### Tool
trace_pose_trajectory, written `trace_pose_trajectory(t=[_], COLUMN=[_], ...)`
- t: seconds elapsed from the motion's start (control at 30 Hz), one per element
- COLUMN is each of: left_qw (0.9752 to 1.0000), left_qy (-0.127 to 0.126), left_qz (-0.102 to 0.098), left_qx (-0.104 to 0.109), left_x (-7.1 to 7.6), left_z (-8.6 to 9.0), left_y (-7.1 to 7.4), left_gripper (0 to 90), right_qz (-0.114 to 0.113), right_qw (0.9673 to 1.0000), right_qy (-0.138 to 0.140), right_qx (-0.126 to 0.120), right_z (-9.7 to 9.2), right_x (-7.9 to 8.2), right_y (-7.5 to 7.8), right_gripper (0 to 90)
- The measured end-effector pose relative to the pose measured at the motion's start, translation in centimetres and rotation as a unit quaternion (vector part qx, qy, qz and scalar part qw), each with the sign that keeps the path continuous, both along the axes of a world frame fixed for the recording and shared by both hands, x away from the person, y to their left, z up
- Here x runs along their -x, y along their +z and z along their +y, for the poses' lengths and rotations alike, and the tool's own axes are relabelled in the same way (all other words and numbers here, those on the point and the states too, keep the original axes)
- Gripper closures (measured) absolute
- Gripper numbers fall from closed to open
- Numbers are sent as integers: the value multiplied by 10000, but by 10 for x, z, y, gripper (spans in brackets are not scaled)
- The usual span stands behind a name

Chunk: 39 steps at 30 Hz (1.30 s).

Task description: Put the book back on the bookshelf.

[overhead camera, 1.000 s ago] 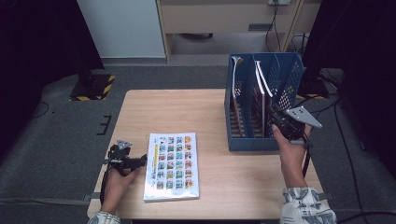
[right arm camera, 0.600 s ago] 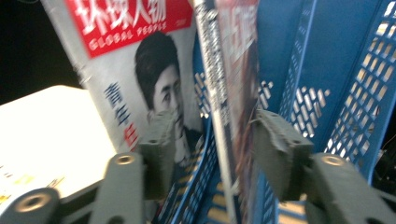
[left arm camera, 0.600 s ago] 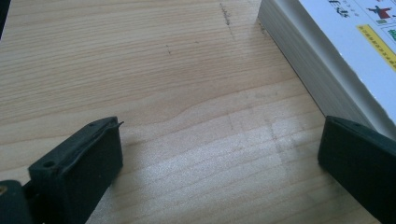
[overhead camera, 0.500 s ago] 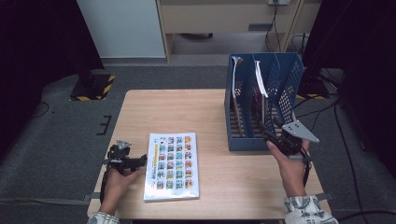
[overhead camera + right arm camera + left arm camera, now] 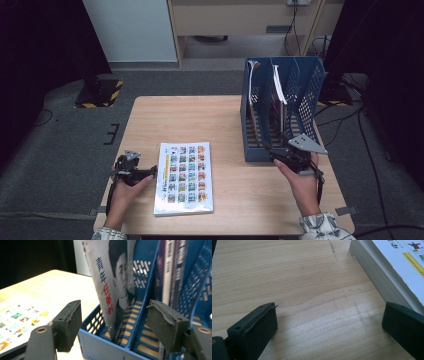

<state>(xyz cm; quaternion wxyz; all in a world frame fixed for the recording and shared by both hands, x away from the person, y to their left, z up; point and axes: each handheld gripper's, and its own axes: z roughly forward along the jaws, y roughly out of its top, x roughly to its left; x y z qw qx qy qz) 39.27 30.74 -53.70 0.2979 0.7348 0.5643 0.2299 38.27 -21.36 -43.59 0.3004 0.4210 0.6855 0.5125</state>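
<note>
Book [image 5: 184, 177] lying flat on the wooden table [image 5: 200, 120] is the thing my next move turns on, and it sits just to the right of my left gripper [image 5: 150, 174]. Its long axis runs away from me, toward the far side of the table, so its long left edge faces my jaws. In the left gripper view the thick block of pages [image 5: 374, 272] passes right beside one jaw, with bare wood between the two jaws. That gripper is spread wide and pinches nothing.

My right gripper [image 5: 274, 153] is well apart from the book, over at the near end of the blue file rack [image 5: 260, 100]. Its jaws have just been opening and now stand apart with nothing pressed between them; a thin magazine [image 5: 112, 285] stands upright in the rack slot just ahead of them.

My left hand [image 5: 125, 192] is clearly the nearer one to the book. Open table lies beyond the book and between it and the rack, while the near table edge is close to the book's near end.
</note>
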Motion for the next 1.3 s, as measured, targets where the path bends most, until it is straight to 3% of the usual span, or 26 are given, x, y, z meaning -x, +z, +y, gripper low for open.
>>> trace_pose_trajectory(t=[0.57, 0.67, 0.93, 1.07, 1.3], left_qw=[9998, 9998, 9996, 9995, 9982], left_qy=[-193, -223, -288, -233, -392], left_qz=[0, 2, 2, -105, -215], left_qx=[12, 13, 16, 180, 388], left_x=[0, 0, 0, 4, 6], left_z=[4, 4, 4, 3, -4], left_y=[0, 0, 2, 9, 20], left_gripper=[0, 0, 19, 40, 55], right_qz=[46, 141, 249, 250, 385], right_qw=[9986, 9980, 9949, 9940, 9899], right_qy=[516, 617, 950, 1041, 1297], right_qx=[113, 47, 241, 239, 415], right_z=[31, 36, 53, 61, 79], right_x=[6, 7, 7, 10, 10], right_y=[-5, -8, -16, -17, -24], right_gripper=[205, 188, 181, 176, 147])
